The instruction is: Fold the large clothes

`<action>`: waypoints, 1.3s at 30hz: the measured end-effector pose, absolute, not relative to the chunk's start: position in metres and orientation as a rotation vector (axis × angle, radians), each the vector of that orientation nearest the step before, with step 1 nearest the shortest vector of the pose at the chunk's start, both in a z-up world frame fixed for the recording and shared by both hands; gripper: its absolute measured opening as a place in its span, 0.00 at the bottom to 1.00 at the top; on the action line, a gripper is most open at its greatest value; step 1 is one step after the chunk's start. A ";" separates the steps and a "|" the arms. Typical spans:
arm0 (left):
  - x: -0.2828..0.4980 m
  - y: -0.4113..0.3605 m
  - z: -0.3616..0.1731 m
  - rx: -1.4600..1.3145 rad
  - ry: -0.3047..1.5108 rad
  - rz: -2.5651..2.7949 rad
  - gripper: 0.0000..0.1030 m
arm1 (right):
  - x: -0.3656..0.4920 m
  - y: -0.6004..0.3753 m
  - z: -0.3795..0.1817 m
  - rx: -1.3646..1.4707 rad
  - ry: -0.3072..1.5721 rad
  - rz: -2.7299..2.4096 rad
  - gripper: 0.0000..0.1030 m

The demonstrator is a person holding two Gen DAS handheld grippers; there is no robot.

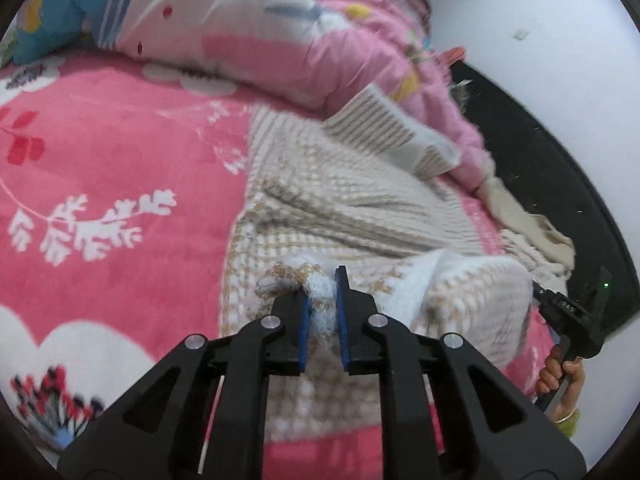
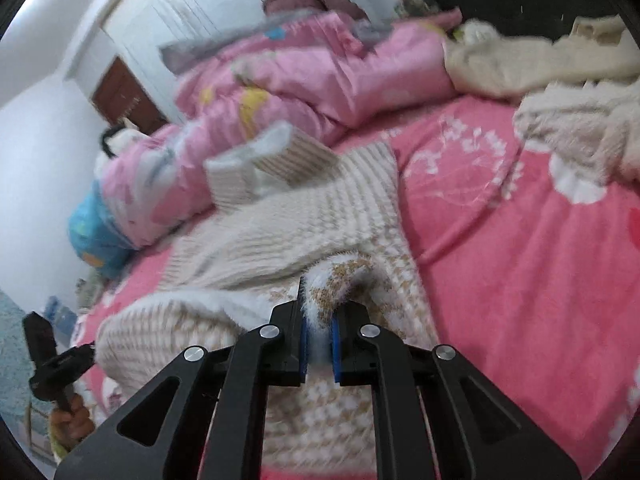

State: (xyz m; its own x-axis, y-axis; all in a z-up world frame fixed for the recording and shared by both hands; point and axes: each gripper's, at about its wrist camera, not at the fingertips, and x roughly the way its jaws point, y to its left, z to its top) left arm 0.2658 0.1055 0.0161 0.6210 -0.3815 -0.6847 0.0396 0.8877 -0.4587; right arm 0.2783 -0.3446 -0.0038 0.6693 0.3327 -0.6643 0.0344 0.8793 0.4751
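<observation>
A beige-and-white knitted sweater (image 1: 340, 208) lies spread on the pink flowered bedspread (image 1: 120, 160). Its near edge is lifted between both grippers. My left gripper (image 1: 322, 300) is shut on a bunched bit of that edge, with fluffy knit showing between the blue pads. My right gripper (image 2: 318, 320) is shut on another part of the same sweater (image 2: 320, 216) edge. In the left wrist view the right gripper (image 1: 560, 304) shows at the far right, held by a hand (image 1: 560, 376). A folded striped sleeve (image 2: 264, 160) rests at the sweater's far end.
A rumpled pink quilt (image 1: 320, 40) lies heaped just beyond the sweater. A blue pillow (image 2: 92, 232) sits at one end of it. Cream fleece garments (image 2: 560, 120) lie on the bedspread (image 2: 520, 260) by the black headboard (image 1: 540, 140). White walls surround the bed.
</observation>
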 end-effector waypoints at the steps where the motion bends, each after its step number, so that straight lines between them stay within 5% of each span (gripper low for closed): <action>1: 0.274 0.107 0.008 -0.438 0.900 -0.250 0.15 | 0.290 -0.345 -0.020 0.495 0.873 0.176 0.10; 5: 0.288 0.121 -0.014 -0.542 0.978 -0.279 0.26 | 0.306 -0.353 -0.056 0.580 0.957 0.212 0.17; 7: 0.284 0.130 -0.015 -0.608 0.970 -0.311 0.39 | 0.301 -0.357 -0.053 0.600 0.946 0.239 0.24; 9: 0.276 0.142 -0.008 -0.631 0.927 -0.268 0.64 | 0.294 -0.363 -0.047 0.635 0.933 0.263 0.39; 11: 0.263 0.157 0.004 -0.619 0.866 -0.213 0.65 | 0.283 -0.370 -0.038 0.653 0.915 0.259 0.56; 17: 0.217 0.163 0.013 -0.613 0.858 -0.205 0.65 | 0.227 -0.396 -0.016 0.678 0.873 0.204 0.72; 25: 0.176 0.128 -0.040 -0.772 0.953 -0.371 0.64 | 0.152 -0.415 -0.045 0.872 0.888 0.235 0.72; 31: 0.201 0.143 -0.078 -0.978 0.917 -0.287 0.52 | 0.173 -0.410 -0.068 0.928 0.896 0.258 0.72; 33: 0.206 0.141 -0.077 -0.969 0.909 -0.247 0.48 | 0.186 -0.407 -0.070 0.903 0.880 0.226 0.65; 35: 0.211 0.132 -0.072 -0.881 0.902 -0.173 0.45 | 0.199 -0.398 -0.070 0.814 0.883 0.151 0.47; 39: 0.218 0.102 -0.049 -0.577 0.890 -0.041 0.19 | 0.205 -0.376 -0.047 0.581 0.863 0.051 0.22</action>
